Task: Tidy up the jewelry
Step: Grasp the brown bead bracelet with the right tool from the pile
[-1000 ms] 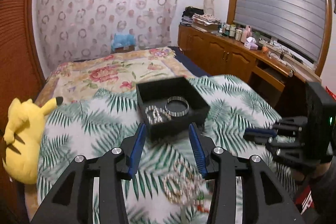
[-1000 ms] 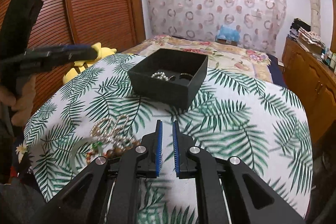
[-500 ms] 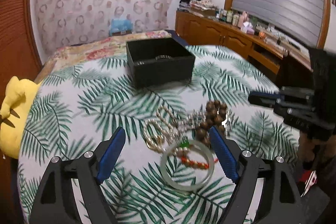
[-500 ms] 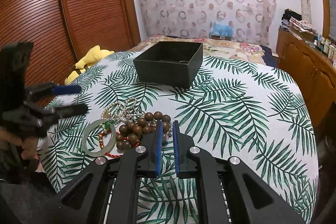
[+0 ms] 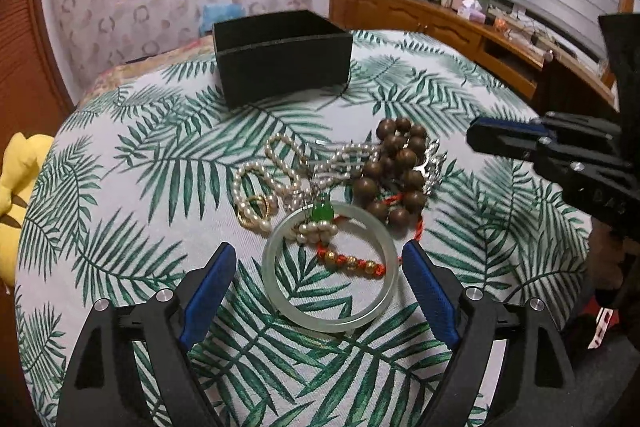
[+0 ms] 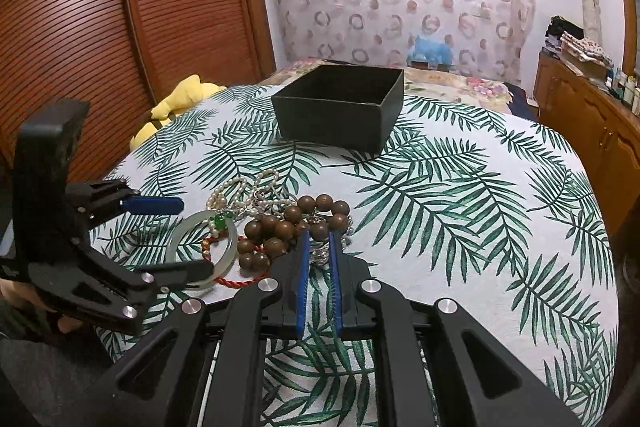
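Two grippers are seen above the heap, and neither holds anything. The left gripper (image 5: 316, 267) is spread wide, its jaws opening a little further, with the pale green bangle (image 5: 280, 301) lying flat between the blue pads but untouched by them. The right gripper (image 6: 318, 243) is nearly closed on nothing, its tips just short of the wooden bead bracelet (image 6: 288, 223).

Around the bangle the rest of the jewelry is tangled together: a pearl strand (image 5: 280, 163), a red cord with gold beads (image 5: 352, 261), a green pendant (image 5: 322, 213) and some silver pieces (image 5: 434, 163). All of it rests on the palm-leaf cloth (image 5: 460, 99) over the counter.

The black box (image 6: 340, 115) stands well apart, farther back; its inside is not shown from these angles, so whether any piece has been stored cannot be told. Most of the sorting is judged to remain, with the bangle the likely next piece to be lifted.
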Demonstrator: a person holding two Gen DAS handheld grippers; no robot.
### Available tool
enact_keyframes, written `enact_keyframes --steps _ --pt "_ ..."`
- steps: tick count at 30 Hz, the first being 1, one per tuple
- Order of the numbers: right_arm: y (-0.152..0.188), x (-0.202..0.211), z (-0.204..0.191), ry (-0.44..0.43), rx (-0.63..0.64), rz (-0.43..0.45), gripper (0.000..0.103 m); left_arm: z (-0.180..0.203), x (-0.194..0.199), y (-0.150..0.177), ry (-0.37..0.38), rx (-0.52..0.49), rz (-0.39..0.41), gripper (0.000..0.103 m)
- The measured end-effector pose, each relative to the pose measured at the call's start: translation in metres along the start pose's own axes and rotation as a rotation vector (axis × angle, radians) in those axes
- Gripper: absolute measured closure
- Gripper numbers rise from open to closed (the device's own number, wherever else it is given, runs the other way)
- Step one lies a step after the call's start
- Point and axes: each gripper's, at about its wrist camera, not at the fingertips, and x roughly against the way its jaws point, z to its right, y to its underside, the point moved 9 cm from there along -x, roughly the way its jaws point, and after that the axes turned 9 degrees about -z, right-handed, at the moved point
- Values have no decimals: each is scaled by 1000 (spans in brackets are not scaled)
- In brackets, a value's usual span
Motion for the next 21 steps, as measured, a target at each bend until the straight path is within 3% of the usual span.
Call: enact_keyframes --steps 6,8,9,11,21 --pt "3 -2 -1 12 13 -10 83 1 -7 1 -7 -13 -13 22" --pt "3 -2 -1 10 13 -11 83 1 -6 0 2 -10 -9 26" --pt "3 -2 -1 10 14 -11 83 2 -4 0 11 -16 0 34" --pt "4 -1 -2 10 15 -11 83 3 -4 -1 8 -18 -2 34" --pt "2 2 2 4 2 1 83 2 32 -11 16 -5 117 34"
